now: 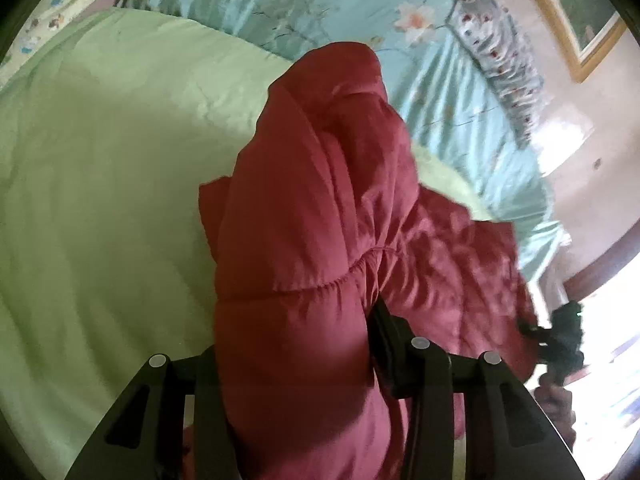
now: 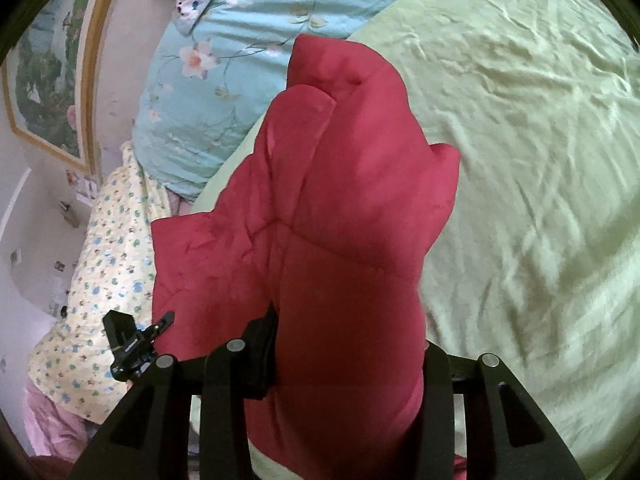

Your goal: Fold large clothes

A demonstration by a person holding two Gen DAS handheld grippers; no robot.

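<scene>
A dark red padded jacket (image 1: 320, 208) hangs bunched over a light green quilt (image 1: 100, 184). My left gripper (image 1: 296, 344) is shut on a thick fold of the red jacket, which swells up between its black fingers (image 1: 386, 344) and hides the tips. In the right wrist view the same jacket (image 2: 352, 216) rises in front of the camera, and my right gripper (image 2: 348, 344) is shut on another thick fold of it. The other gripper shows small and black at the right edge of the left view (image 1: 560, 336) and at the lower left of the right view (image 2: 132, 344).
The green quilt (image 2: 520, 160) covers most of the bed. Beyond it lie a pale blue floral duvet (image 1: 320, 4), a grey flowered pillow (image 1: 496, 40) and a yellow patterned sheet (image 2: 108, 264). A framed picture (image 2: 48, 76) hangs on the wall.
</scene>
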